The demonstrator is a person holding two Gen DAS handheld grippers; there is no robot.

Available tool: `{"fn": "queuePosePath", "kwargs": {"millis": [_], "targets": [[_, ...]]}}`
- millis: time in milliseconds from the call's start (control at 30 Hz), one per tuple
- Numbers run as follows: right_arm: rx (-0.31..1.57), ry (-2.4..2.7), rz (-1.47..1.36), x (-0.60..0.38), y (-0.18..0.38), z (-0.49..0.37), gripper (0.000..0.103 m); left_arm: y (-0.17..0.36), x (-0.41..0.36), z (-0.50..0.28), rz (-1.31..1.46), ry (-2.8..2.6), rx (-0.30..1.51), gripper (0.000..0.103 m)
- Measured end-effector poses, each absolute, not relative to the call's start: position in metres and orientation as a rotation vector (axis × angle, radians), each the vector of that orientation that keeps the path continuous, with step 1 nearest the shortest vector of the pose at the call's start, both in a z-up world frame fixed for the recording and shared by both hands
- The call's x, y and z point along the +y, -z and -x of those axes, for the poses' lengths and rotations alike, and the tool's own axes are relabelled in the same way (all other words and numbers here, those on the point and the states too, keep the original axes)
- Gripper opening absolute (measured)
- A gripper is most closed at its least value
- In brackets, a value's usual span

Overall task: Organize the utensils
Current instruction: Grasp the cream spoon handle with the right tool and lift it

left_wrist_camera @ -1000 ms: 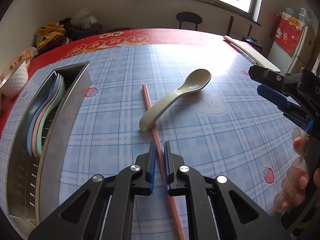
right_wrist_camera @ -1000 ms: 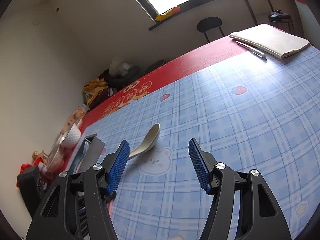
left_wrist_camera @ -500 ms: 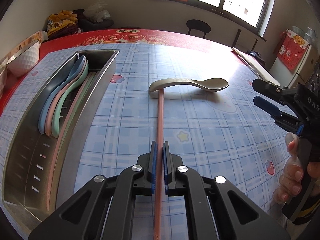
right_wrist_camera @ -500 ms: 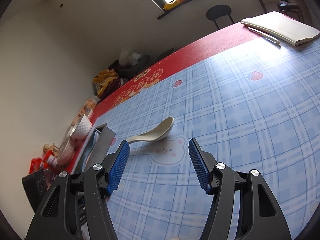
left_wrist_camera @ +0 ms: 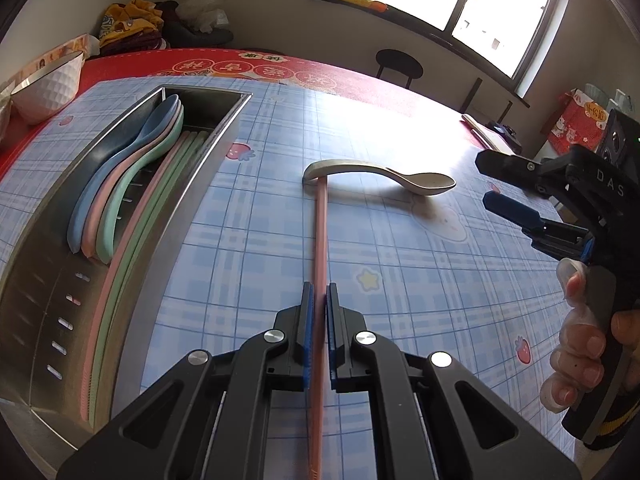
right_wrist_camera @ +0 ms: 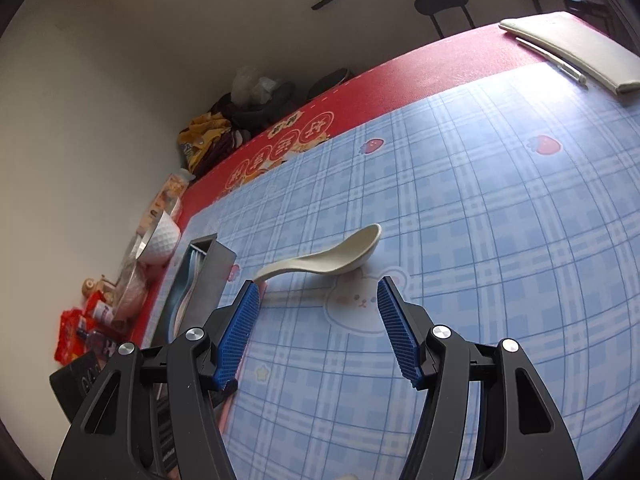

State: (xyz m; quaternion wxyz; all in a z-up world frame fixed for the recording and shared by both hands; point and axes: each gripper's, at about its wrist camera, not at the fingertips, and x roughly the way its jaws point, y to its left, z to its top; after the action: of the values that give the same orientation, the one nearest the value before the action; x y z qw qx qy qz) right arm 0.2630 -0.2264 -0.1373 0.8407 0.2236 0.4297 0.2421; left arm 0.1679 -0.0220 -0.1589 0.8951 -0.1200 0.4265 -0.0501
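Left gripper (left_wrist_camera: 319,304) is clamping narrow on the pink chopstick (left_wrist_camera: 320,240), gripping it around mid-length, with the far tip sitting under the handle end of the cream spoon (left_wrist_camera: 380,174). The step in hand looks like carrying that chopstick to the metal utensil tray (left_wrist_camera: 216,136) lying to its left on the blue plaid tablecloth (left_wrist_camera: 420,300). The next move probably calls for sliding the tip clear of the spoon handle, then swinging left and lining it up parallel with the pink and green chopsticks (left_wrist_camera: 152,208) already lying in the tray, beside the stacked blue, pink and green spoons (left_wrist_camera: 120,188).

Right gripper (right_wrist_camera: 316,320) is hanging wide open and empty, pointing at the cream spoon (right_wrist_camera: 320,258), likely its next pick.

The chopstick is looking thin, straight, matte pink, slightly motion-blurred. The spoon is arched, bowl down on the cloth, well apart from the tray.
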Motion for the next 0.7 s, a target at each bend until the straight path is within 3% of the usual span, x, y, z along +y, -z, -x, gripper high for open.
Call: {"fn": "queuePosePath", "kwargs": {"millis": [200,367,700], "targets": [[0.997,-0.505,-0.494,-0.180,0.138,-0.292,0.059,0.159,-0.014,-0.165,0.286,0.096,0.880,0.008],[0.993,-0.412,-0.296,-0.141,0.139,-0.308,0.058,0.160,-0.013,-0.163,0.290,0.086,0.877,0.008],[0.996,-0.360,-0.095,-0.125,0.158,-0.318,0.042,0.159,-0.013,-0.162,0.298,0.079,0.876,0.008]]}}
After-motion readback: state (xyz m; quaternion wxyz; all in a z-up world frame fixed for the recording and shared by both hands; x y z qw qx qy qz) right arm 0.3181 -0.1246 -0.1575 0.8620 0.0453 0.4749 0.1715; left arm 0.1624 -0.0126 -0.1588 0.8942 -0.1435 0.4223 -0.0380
